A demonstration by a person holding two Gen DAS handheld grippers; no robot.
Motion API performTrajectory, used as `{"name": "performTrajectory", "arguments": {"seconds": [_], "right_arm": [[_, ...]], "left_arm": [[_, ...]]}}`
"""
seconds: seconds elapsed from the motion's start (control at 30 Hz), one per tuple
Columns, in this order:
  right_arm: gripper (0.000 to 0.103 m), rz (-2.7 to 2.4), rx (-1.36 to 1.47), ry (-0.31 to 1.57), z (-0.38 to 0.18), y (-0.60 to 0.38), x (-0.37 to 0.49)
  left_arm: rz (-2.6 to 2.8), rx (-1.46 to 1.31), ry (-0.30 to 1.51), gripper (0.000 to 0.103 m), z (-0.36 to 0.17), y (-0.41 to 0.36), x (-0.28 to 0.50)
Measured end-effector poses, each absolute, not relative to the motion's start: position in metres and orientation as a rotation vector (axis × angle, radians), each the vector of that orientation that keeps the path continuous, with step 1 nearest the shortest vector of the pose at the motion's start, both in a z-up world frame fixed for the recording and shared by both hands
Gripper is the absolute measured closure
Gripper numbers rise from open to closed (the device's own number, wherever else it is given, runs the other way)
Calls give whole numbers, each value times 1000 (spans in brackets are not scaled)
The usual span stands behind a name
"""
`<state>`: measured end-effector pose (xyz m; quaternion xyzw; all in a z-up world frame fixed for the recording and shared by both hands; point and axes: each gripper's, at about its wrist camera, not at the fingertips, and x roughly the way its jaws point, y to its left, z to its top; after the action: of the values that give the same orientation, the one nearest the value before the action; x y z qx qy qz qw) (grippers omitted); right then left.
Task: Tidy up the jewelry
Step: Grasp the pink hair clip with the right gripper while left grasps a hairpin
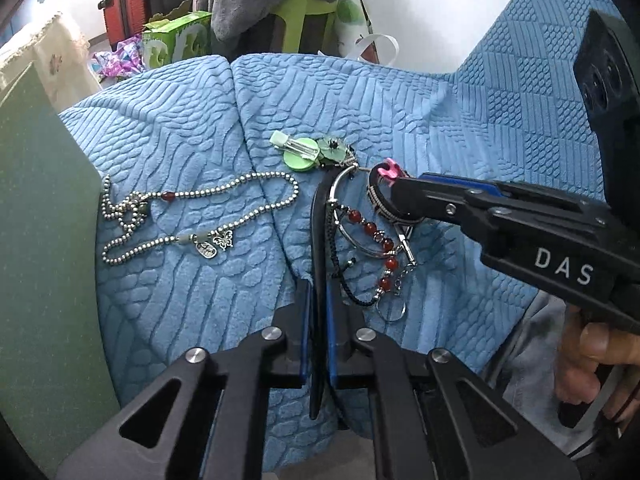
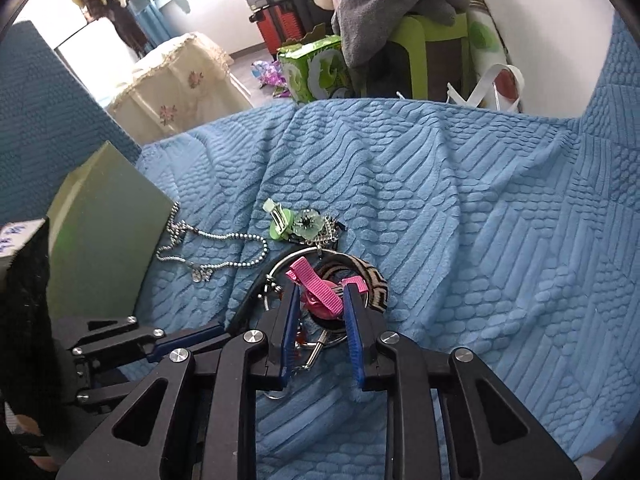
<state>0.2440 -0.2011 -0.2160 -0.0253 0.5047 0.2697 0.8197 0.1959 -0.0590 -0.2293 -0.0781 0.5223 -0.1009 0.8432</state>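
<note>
2 grippers reach down onto a blue bumpy blanket where the jewelry lies in a little heap. The left gripper has its blue pads pressed almost together, and a thin black band runs up between them, so it is pinching that band. The band curves away toward the middle of the blanket and meets the heap.

The right gripper comes in from the right side. Its jaws are a little apart, and a pink hair clip sits between the tips. The pads touch the clip on both sides, so it is gripping the clip. A brown and cream patterned band lies just behind the clip.

Many things crowd close around. A silver ring hoop, a string of red beads and a dark cord are tangled right beside the black band. A green flower clip rests just past the heap. A long silver bead chain with a butterfly charm lies apart, toward the blanket's left edge, next to a flat green box.

Past the far edge of the blanket stand a green stool with a grey cloth on it and a green carton.
</note>
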Motion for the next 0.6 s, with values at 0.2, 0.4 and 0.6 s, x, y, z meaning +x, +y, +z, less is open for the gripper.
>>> {"name": "performTrajectory", "arguments": {"seconds": [0.2,0.4,0.6], "right_arm": [[83,561,-7,1067,-201,-210,237],[83,554,-8,1050,-194,-210,229],[83,563,-18,1070,-203,-208,225]], "left_arm": [[-205,-229,1103,97,-217,-51,191],[-163,-286,1136,97,-219,-41,187],[-138,-307,1173,97,-225,-40,170]]}}
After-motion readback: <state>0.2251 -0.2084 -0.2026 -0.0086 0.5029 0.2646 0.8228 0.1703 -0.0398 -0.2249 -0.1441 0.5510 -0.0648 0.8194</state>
